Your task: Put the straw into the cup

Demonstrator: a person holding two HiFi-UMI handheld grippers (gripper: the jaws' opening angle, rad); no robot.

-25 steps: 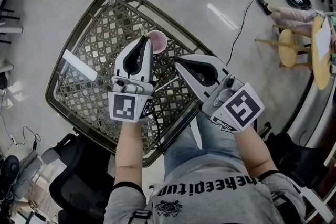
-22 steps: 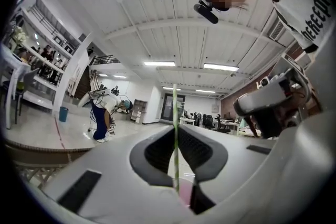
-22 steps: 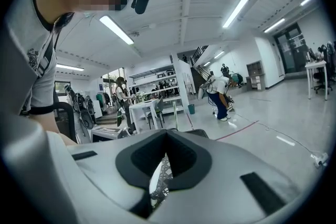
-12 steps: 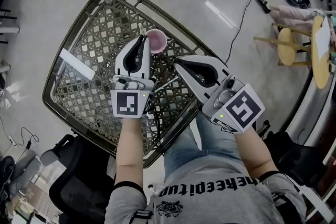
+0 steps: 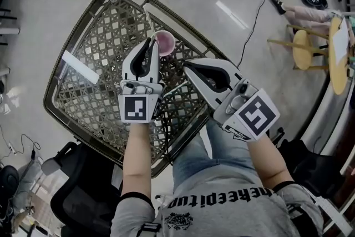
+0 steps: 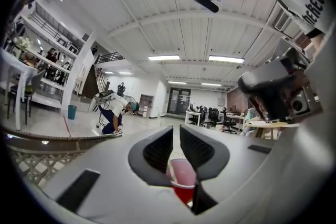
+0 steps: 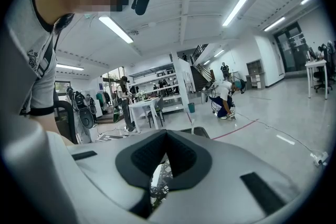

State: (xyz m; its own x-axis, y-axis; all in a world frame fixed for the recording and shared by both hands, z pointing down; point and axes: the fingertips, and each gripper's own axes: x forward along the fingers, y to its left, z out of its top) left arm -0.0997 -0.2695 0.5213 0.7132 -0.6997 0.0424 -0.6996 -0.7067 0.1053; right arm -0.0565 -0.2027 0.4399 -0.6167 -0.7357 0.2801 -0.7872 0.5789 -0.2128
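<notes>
A pink cup (image 5: pixel 166 43) stands upright on the wicker table (image 5: pixel 71 46), near its far right edge. My left gripper (image 5: pixel 153 41) has its tips just left of the cup's rim. It is shut on a thin clear straw (image 5: pixel 148 22) that rises past the tips, away from me. In the left gripper view the cup (image 6: pixel 181 181) shows below the nearly closed left gripper (image 6: pixel 176 131). My right gripper (image 5: pixel 187 65) hovers to the cup's right and nearer me, shut and empty. The right gripper view shows the right gripper (image 7: pixel 167 132) with tips touching over the weave.
A white strip (image 5: pixel 82 67) lies on the table's left part. A black office chair (image 5: pixel 77 197) stands by the near left corner. On the floor to the right are a cable (image 5: pixel 252 25) and a wooden stool (image 5: pixel 304 50).
Both grippers have stayed almost where they were. The straw now shows more plainly above the left gripper's tips.
</notes>
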